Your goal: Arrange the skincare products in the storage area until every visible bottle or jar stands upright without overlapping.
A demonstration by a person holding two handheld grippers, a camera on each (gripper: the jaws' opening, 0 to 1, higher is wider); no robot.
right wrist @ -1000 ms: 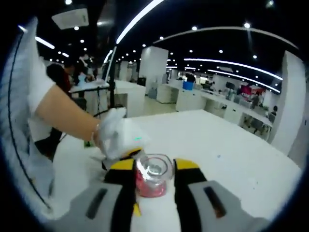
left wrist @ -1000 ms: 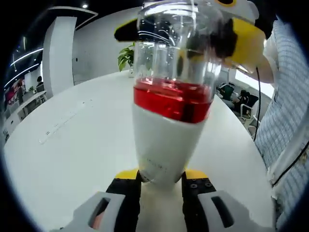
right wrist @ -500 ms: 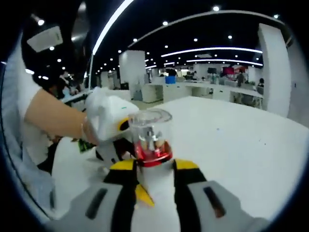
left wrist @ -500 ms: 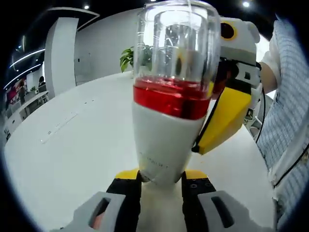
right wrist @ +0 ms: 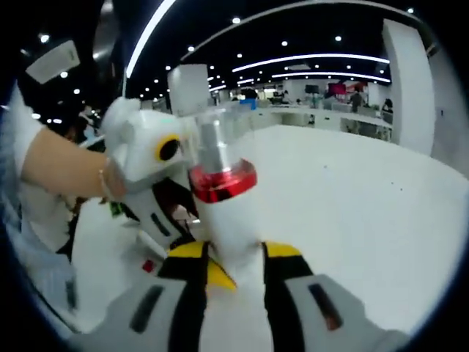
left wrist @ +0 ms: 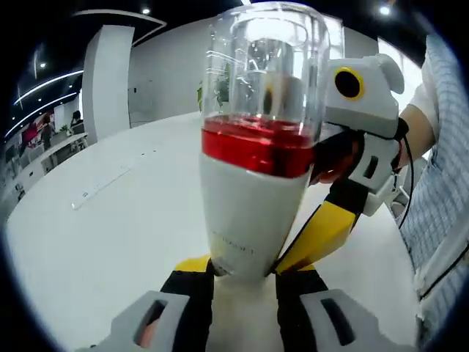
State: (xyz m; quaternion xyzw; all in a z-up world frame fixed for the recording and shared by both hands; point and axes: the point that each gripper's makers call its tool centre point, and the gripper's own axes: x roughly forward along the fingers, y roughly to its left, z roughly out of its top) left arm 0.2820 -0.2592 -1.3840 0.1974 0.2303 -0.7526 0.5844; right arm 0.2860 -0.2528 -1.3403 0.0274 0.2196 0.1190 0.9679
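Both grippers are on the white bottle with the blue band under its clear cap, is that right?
Not quite. The band under the clear cap is red, not blue, as the left gripper view shows on the white bottle. Both the left gripper and the right gripper do hold it.

- Left gripper view: bottle [left wrist: 253, 183] stands upright between the left gripper [left wrist: 245, 282] jaws, base down at the tips, cap end up.
- Table [left wrist: 110, 235] lies under and beyond the bottle, stretching off left of the jaws.
- Right gripper [left wrist: 352, 161] sits just right of the bottle, touching its lower side.
- Right gripper view: bottle [right wrist: 223, 213] sits between the right gripper [right wrist: 229, 268] jaws, leaning left.
- Left gripper [right wrist: 150, 176] is just left of the bottle, against it.
- Table [right wrist: 352, 213] spreads right of and beyond the jaws.
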